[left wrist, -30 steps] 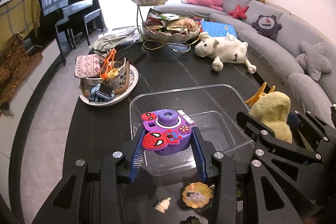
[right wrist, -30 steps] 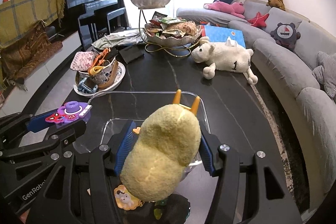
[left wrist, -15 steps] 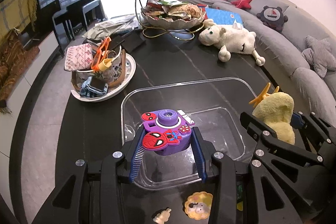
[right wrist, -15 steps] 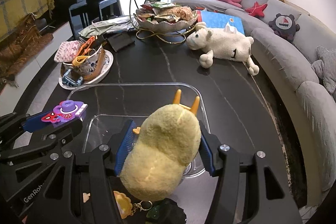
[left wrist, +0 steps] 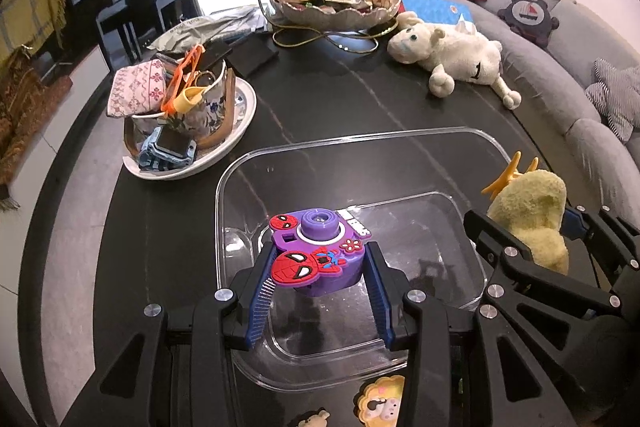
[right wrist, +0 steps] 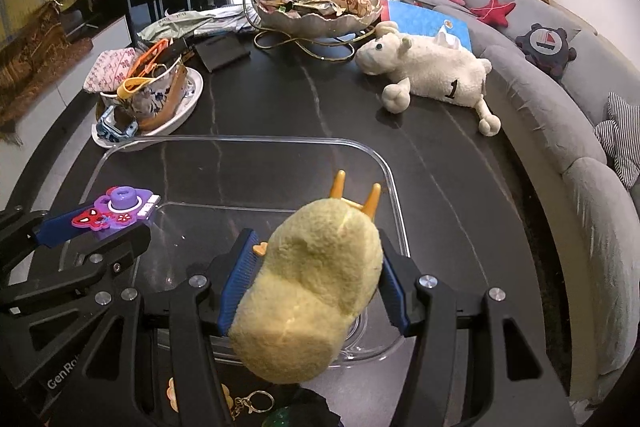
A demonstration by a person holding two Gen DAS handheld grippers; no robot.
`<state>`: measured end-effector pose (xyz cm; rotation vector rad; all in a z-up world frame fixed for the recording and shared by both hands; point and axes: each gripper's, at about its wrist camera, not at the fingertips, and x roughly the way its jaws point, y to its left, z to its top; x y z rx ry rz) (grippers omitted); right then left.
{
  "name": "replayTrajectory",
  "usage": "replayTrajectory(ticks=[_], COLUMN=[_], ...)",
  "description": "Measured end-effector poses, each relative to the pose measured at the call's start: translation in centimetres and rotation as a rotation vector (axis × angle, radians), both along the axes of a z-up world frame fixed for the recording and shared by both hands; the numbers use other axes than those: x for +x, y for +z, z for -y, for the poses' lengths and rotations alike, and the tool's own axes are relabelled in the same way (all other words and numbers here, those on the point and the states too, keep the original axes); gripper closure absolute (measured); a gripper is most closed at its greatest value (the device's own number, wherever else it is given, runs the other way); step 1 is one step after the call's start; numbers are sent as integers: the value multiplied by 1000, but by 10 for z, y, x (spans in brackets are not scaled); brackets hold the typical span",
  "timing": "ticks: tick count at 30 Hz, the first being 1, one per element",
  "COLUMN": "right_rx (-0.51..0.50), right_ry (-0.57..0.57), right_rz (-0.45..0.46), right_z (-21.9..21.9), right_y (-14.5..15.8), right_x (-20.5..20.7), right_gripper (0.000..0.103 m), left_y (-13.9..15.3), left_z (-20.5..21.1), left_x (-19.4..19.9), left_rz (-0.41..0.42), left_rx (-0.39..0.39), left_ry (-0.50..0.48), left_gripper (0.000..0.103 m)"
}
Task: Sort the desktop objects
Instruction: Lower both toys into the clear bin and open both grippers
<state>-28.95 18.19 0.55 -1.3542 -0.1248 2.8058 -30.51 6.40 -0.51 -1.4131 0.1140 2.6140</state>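
The left gripper (left wrist: 318, 279) has its blue fingers (left wrist: 260, 295) clamped on a purple toy camera (left wrist: 318, 255) with red spider-mask decorations. The camera is held in the air above the clear plastic bin (left wrist: 440, 143) that stands on the dark table (left wrist: 320, 107).

The right gripper (right wrist: 316, 283) has its fingers (right wrist: 236, 287) clamped on both sides of a yellow plush duck (right wrist: 312, 291), whose orange feet point away from the camera. The duck also hangs over the bin (right wrist: 248, 141), at the side near the sofa (right wrist: 580, 99).

On the table, beyond the bin, a white plate (left wrist: 240, 123) carries a floral cup filled with small things, and a white plush sheep (left wrist: 452, 55) lies on its side near a tiered snack bowl (left wrist: 332, 7). Flat cartoon keychains (left wrist: 380, 403) lie on the table on the near side of the bin, partly hidden by the grippers.
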Motion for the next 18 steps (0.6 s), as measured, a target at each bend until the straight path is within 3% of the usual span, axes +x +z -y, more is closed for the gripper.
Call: replayTrajectory(ticks=[11,16,18], right_rx=[-3,2,0], right_ry=[12,9,1], right_rz=[36,16,14], right_z=[-3,-3,-6], right_y=[-7,-2,0], right_x=[-7,-6,-6], right_gripper=[48,35,30], left_y=[-8,3,8], left_z=[1,6,9], left_x=[-8,-6,-5], left_rz=[86,55,36], left_rx=[32,45,40], left_ry=[-12,-1,3], left_gripper=[63,59,48])
